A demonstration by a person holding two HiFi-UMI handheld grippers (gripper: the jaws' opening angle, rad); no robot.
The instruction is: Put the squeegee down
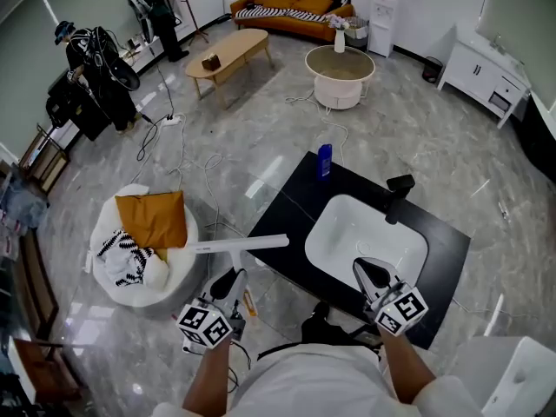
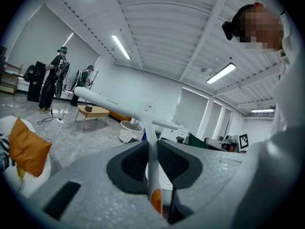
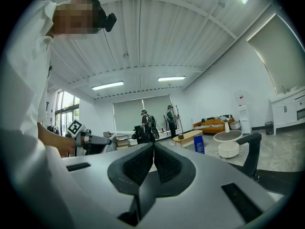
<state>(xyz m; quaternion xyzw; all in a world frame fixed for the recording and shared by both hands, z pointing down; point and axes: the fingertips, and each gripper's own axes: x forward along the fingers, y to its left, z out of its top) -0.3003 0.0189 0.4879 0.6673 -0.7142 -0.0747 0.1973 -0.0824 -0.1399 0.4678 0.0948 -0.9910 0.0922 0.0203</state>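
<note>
White T-shaped squeegee [image 1: 236, 245] pinched in left gripper [image 1: 233, 276] jaws; right gripper [image 1: 365, 269] jaws together, empty.

A white sink [image 1: 347, 228] set in a black counter [image 1: 294, 205] lies just ahead of the jaws of the right gripper [image 1: 365, 269], with a black faucet [image 1: 398, 195] at its far rim and a blue bottle [image 1: 324, 160] beyond. Left of the jaws of the left gripper [image 1: 233, 278] sits a white beanbag [image 1: 130, 289] bearing an orange cushion [image 1: 153, 218]. Far ahead stand a round white table [image 1: 340, 75], a wooden coffee table [image 1: 228, 52] and an orange sofa [image 1: 291, 9]
</note>
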